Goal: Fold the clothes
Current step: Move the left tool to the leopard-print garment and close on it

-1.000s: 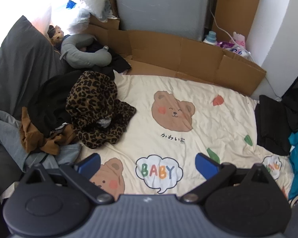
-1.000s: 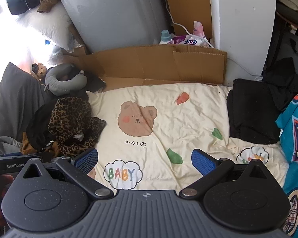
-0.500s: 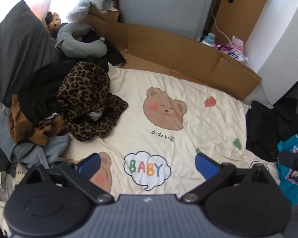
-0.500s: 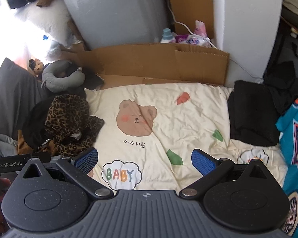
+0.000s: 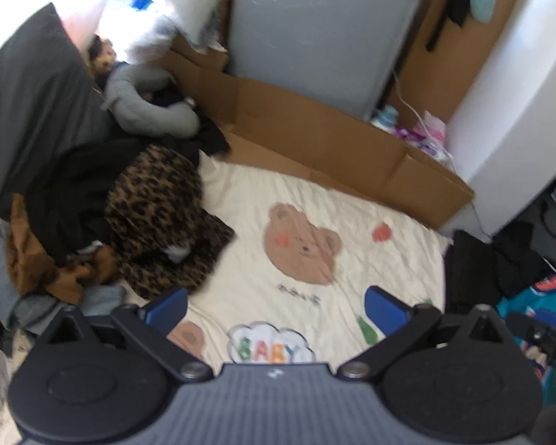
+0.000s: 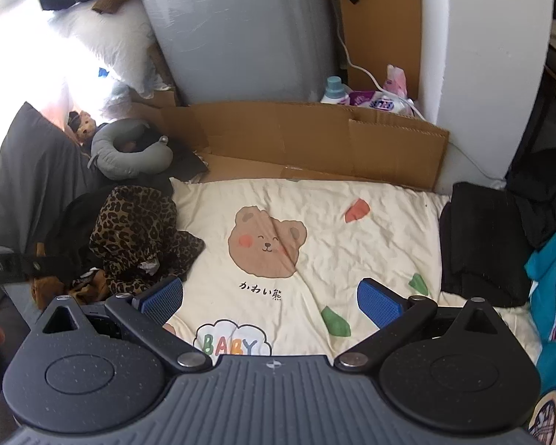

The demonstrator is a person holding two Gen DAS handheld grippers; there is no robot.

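Both claws hang above the near edge of a cream bear-print blanket (image 6: 315, 230), each with its blue pads spread wide and nothing between them. The left claw (image 5: 276, 306) sits over the cloud-shaped "BABY" print (image 5: 270, 345), and the right claw (image 6: 270, 296) hovers over the same print (image 6: 231, 341), with the line of Japanese characters just beyond it.

The clothes to be folded lie in a heap at the blanket's left edge, ahead and to the left of both claws and touching neither. Nearest is a leopard-print garment (image 5: 159, 218), crumpled, its lower edge just beyond the left claw's left pad; in the right wrist view the same garment (image 6: 137, 233) lies just past the right claw's left pad. Beside it, further left, are a brown piece (image 5: 37, 270), a black garment (image 5: 70, 193) and grey fabric (image 5: 0, 259). The left wrist view is motion-blurred.

To the right, off the blanket's edge, a black folded garment (image 6: 482, 244) rests well apart from the right claw, with a teal printed shirt (image 6: 552, 296) nearer the camera.

In mid-blanket is the bear face print (image 6: 267, 241). Beyond the heap lies a grey neck pillow (image 6: 129, 148) against a dark grey cushion (image 6: 26, 170). Flattened cardboard (image 6: 315, 137) lines the far side, backed by a grey panel (image 6: 241, 33) and a white wall (image 6: 485, 44); a detergent bottle (image 6: 333, 91) stands behind the cardboard.
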